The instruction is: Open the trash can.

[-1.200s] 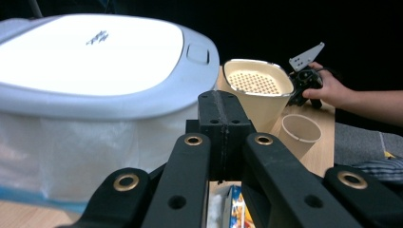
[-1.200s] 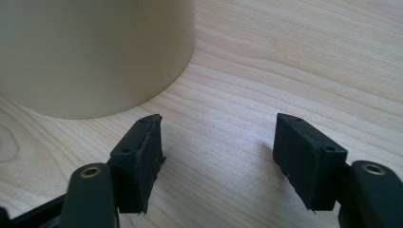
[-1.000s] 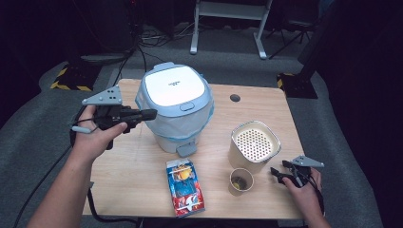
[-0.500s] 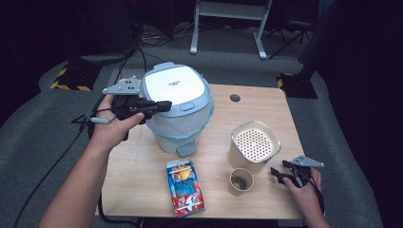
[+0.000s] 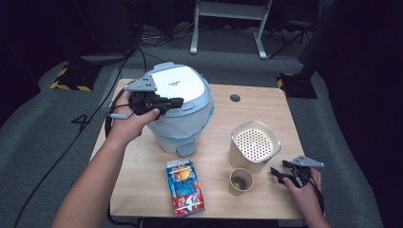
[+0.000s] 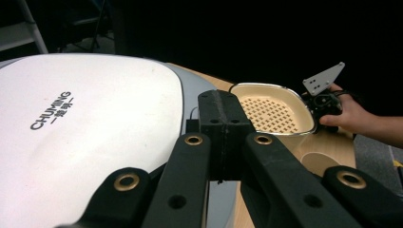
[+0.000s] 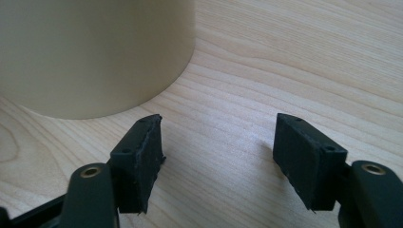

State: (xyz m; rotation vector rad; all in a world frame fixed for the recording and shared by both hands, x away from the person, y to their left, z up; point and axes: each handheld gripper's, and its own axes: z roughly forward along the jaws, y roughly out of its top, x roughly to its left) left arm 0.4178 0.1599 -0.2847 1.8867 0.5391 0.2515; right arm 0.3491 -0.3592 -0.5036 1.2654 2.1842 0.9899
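A person stands at a wooden table (image 5: 142, 190), holding a two-jaw gripper in each hand. The landmark is a pale blue and white lidded appliance (image 5: 183, 111), standing toward the far left of the table. Its white lid (image 6: 85, 137) carries the word CHUMING.

The left gripper (image 5: 177, 101) hangs just above the near left edge of that lid, pointing across it. In the left gripper view its two black jaws are pressed together with nothing between them.

To the right of the appliance, well apart from it, stands a cream container with a perforated insert (image 5: 255, 145). In front of that container, and just beside it, sits a small paper cup (image 5: 241, 181) with something dark inside. In front of the appliance lies a red and blue snack packet (image 5: 185, 187), flat on the wood.

The right gripper (image 5: 276, 174) rests low at the table's near right corner, far from the appliance, just right of the cup. In the right gripper view its jaws stand apart, empty, with bare wood between them and the cream container's wall (image 7: 95, 52) close ahead.
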